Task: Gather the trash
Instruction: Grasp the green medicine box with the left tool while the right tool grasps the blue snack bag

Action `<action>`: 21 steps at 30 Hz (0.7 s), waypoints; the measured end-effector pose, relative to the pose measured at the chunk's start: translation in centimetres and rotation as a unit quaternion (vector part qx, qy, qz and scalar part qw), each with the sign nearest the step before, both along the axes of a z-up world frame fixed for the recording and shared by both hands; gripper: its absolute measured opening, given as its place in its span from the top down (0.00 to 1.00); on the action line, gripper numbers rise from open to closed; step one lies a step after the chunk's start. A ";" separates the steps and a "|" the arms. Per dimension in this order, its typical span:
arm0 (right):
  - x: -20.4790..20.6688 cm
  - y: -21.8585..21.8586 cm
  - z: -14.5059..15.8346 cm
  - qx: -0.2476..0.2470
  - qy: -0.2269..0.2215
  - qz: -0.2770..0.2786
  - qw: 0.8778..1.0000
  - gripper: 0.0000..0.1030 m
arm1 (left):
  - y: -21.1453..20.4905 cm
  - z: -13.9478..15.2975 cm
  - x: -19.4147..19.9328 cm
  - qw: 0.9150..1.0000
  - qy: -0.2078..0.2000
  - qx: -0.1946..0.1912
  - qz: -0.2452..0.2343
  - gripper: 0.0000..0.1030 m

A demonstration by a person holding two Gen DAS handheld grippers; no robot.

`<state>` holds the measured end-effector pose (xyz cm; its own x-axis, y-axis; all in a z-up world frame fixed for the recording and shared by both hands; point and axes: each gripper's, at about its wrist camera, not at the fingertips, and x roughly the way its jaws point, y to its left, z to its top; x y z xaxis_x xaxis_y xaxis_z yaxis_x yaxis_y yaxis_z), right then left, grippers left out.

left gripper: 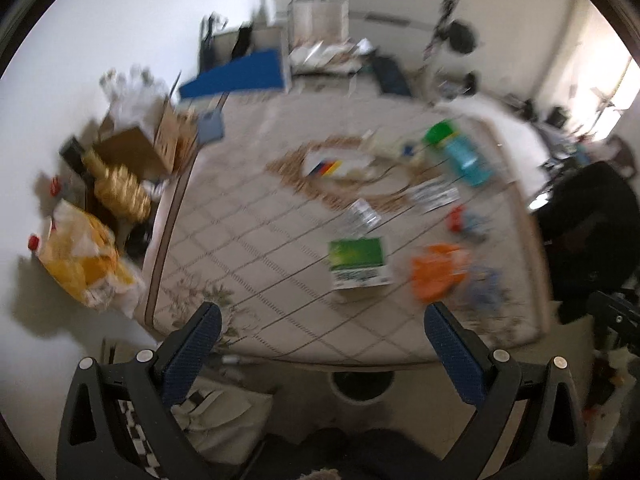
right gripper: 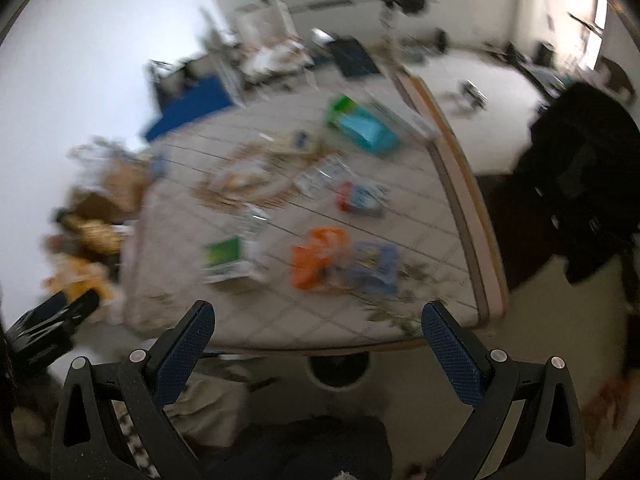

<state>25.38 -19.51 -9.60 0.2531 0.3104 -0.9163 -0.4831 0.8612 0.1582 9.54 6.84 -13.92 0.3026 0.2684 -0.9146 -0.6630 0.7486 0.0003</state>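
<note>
Trash [left gripper: 360, 264] lies scattered on the mattress [left gripper: 256, 240] — well beyond both spread fingers [left gripper: 192, 356].

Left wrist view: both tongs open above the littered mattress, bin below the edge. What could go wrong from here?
1. Both views are motion-blurred, so aiming at the small wrappers may miss.
2. The orange bag lies against a blue wrapper; the left tongs might drag both.
3. The bin sits partly under the mattress edge; dropped trash could land on the floor.
</note>
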 end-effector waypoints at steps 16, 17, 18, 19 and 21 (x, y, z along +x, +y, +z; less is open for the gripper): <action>14.1 4.1 -24.4 -0.111 0.170 -0.063 0.977 0.12 | 4.9 -18.6 12.1 0.978 0.171 -0.122 0.010 0.00; 14.4 4.4 -25.1 -0.113 0.175 -0.055 0.976 0.12 | 5.2 -18.9 12.4 0.978 0.147 -0.150 0.018 0.00; 14.7 4.8 -25.8 -0.115 0.179 -0.045 0.976 0.16 | 5.3 -19.1 12.5 0.976 0.147 -0.157 0.027 0.00; 14.8 5.1 -26.2 -0.114 0.182 -0.036 0.976 0.21 | 5.5 -19.2 12.9 0.975 0.150 -0.161 0.038 0.00; 15.1 5.5 -27.0 -0.108 0.187 -0.024 0.976 0.25 | 5.4 -19.5 13.4 0.974 0.166 -0.151 0.042 0.00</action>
